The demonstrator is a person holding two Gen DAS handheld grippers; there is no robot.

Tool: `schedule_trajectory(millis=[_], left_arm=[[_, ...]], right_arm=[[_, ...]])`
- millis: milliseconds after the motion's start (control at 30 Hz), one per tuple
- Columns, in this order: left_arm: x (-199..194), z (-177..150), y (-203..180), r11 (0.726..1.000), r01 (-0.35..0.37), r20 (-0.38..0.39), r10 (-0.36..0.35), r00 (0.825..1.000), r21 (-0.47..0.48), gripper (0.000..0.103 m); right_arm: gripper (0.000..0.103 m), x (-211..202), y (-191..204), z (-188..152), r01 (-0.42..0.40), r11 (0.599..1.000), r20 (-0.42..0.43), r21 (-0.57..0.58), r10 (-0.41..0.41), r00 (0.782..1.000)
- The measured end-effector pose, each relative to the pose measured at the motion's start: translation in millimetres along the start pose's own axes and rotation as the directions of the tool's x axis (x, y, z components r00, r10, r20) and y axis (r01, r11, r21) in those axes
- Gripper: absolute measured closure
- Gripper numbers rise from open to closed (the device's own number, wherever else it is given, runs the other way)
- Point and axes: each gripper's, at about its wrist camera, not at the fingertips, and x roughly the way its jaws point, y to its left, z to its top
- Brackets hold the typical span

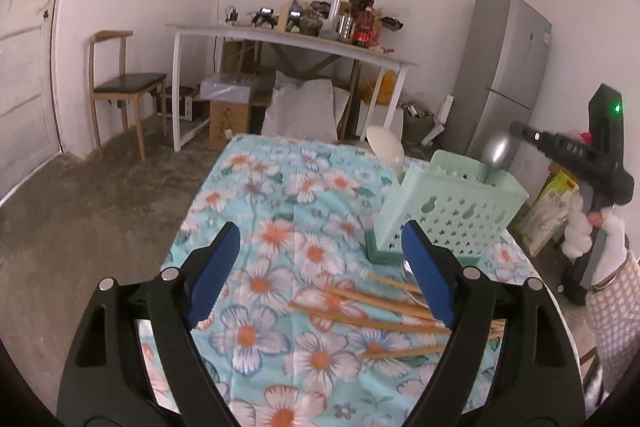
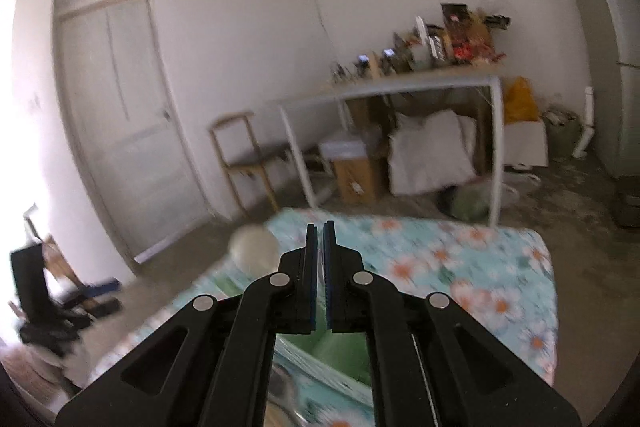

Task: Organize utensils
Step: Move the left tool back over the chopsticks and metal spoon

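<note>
A mint green perforated utensil holder stands on the floral tablecloth. A white spoon and a silver metal spoon stick up out of it. Several wooden chopsticks and a metal spoon lie on the cloth in front of the holder. My left gripper is open and empty, just above the chopsticks. My right gripper has its jaws nearly closed; nothing shows between them. The holder lies under it, and the white spoon stands to its left. In the left wrist view its body hovers above the holder.
A white table loaded with clutter stands at the far wall, with boxes and bags under it. A wooden chair is at the left, a grey fridge at the right. A gloved hand holds the right gripper.
</note>
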Motion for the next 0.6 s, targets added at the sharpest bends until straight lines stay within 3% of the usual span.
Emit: schedule_trajectory(millis=[67, 133, 267, 333, 500, 600], left_arm=[[3, -3, -1, 1.0, 0.009, -0.01, -0.009, 1.0, -0.004, 0.024], [3, -5, -3, 1.0, 0.025, -0.013, -0.025, 1.0, -0.008, 0.024], [6, -7, -13, 0.999, 0.054, -0.022, -0.054, 0.998, 0.002, 0.024], [9, -10, -18, 0.998, 0.067, -0.035, -0.067, 0.997, 0.004, 0.024], [17, -18, -27, 0.996, 0.094, -0.072, -0.093, 0.993, 0.008, 0.024], [22, -22, -32, 0.995, 0.1, -0.092, -0.099, 0.991, 0.012, 0.024]], right_arm=[[0.095, -10, -2, -2, 0.035, 0.999, 0.003, 0.011, -0.035, 0.999], [0.073, -27, -2, -2, 0.051, 0.998, 0.037, 0.021, -0.052, 0.998], [0.057, -63, 5, -1, 0.081, 0.996, 0.094, 0.035, -0.084, 0.992], [0.042, -73, 10, -8, 0.084, 0.996, 0.099, 0.042, -0.088, 0.991], [0.018, -82, 25, -44, 0.108, 0.991, 0.027, 0.078, -0.111, 0.993], [0.008, -72, 31, -75, 0.175, 0.979, -0.053, 0.107, -0.17, 0.984]])
